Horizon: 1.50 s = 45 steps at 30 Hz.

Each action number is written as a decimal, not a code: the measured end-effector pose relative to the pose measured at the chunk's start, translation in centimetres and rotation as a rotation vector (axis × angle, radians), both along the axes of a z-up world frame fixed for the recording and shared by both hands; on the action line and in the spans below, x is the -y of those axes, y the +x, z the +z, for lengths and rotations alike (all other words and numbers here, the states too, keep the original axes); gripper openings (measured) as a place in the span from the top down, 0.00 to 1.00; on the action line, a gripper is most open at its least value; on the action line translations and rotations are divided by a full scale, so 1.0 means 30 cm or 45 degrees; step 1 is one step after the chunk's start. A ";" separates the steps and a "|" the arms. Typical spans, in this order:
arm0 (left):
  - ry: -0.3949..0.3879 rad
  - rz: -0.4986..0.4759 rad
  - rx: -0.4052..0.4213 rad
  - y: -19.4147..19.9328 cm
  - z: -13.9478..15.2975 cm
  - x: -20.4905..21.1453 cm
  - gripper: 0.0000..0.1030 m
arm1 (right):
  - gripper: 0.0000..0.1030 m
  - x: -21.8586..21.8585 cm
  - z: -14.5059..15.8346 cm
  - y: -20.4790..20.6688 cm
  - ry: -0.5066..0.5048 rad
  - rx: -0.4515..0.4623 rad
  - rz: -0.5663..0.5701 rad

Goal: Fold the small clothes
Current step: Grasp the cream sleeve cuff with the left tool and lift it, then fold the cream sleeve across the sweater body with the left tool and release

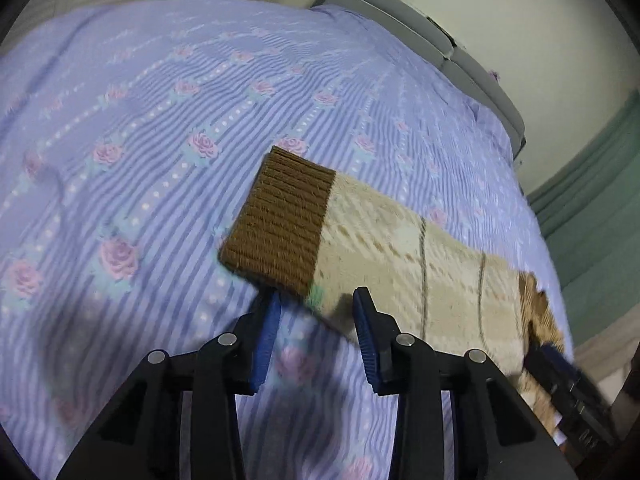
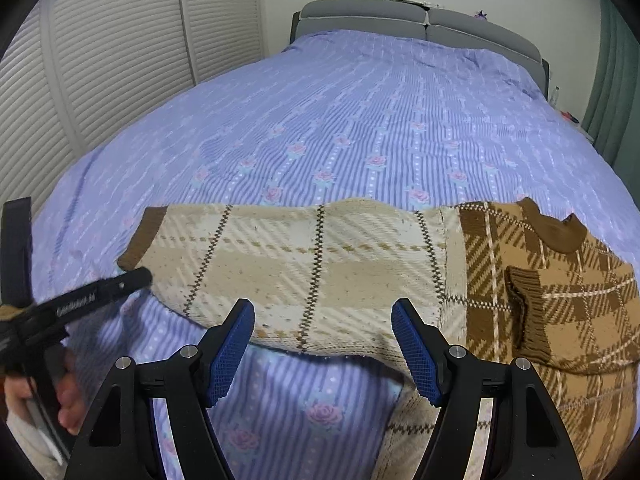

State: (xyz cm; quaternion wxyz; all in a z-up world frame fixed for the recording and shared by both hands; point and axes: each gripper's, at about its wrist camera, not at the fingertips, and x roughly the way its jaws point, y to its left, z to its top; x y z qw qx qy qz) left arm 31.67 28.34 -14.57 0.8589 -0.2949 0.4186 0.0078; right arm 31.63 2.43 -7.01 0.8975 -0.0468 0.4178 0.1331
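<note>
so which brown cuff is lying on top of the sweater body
The cuff of the folded-in sleeve, right of the right gripper; the other cuff lies outstretched on the bedspread.

A small knitted sweater (image 2: 540,280) lies flat on the bed. Its body is brown and tan with a plaid pattern, and it has a dark brown ribbed collar (image 2: 556,228). One sleeve (image 2: 304,268) stretches out straight to the left with its pale cream inner side up, crossed by dark zigzag lines. This sleeve ends in a brown ribbed cuff (image 1: 280,220). The other cuff (image 2: 526,312) is folded over and rests on the body.
</note>
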 end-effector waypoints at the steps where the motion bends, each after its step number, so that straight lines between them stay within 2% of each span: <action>1: -0.019 0.014 -0.001 0.008 -0.005 -0.005 0.64 | 0.31 0.003 -0.005 0.004 0.000 -0.006 0.001; 4: -0.044 0.052 -0.006 0.039 -0.018 -0.007 0.66 | 0.31 0.030 -0.015 0.005 0.008 -0.020 -0.013; 8: 0.020 0.032 -0.026 0.059 0.012 0.018 0.88 | 0.31 0.096 -0.018 0.001 0.015 -0.029 -0.074; 10: 0.106 0.000 -0.003 0.054 0.072 0.051 0.88 | 0.31 0.131 -0.011 -0.002 0.011 -0.033 -0.092; 13: 0.295 -0.072 0.098 0.035 0.222 0.142 0.89 | 0.31 0.209 0.014 -0.018 -0.008 -0.015 -0.118; 15: 0.431 -0.140 0.195 0.018 0.350 0.240 0.89 | 0.31 0.274 0.041 -0.039 -0.021 0.014 -0.148; 18: 0.557 -0.230 0.311 0.006 0.498 0.391 0.89 | 0.31 0.389 0.089 -0.092 -0.011 0.061 -0.212; 22: 0.604 -0.398 0.422 0.035 0.652 0.644 0.89 | 0.31 0.563 0.135 -0.172 0.054 0.102 -0.321; 26: 0.652 -0.545 0.495 0.086 0.741 0.901 0.89 | 0.31 0.739 0.165 -0.233 0.052 0.129 -0.416; 28: 0.601 -0.644 0.484 0.127 0.753 1.022 0.90 | 0.31 0.812 0.175 -0.254 0.043 0.144 -0.463; 31: 0.609 -0.732 0.473 0.164 0.736 1.203 0.90 | 0.31 0.952 0.189 -0.262 0.046 0.155 -0.534; 34: 0.569 -0.827 0.427 0.196 0.692 1.355 0.90 | 0.31 1.067 0.195 -0.252 0.031 0.157 -0.589; 39: 0.567 -0.918 0.315 0.258 0.565 1.587 0.90 | 0.31 1.251 0.189 -0.253 0.014 0.157 -0.687; 45: 0.621 -1.022 0.203 0.258 0.396 1.770 0.90 | 0.31 1.405 0.141 -0.276 0.030 0.120 -0.787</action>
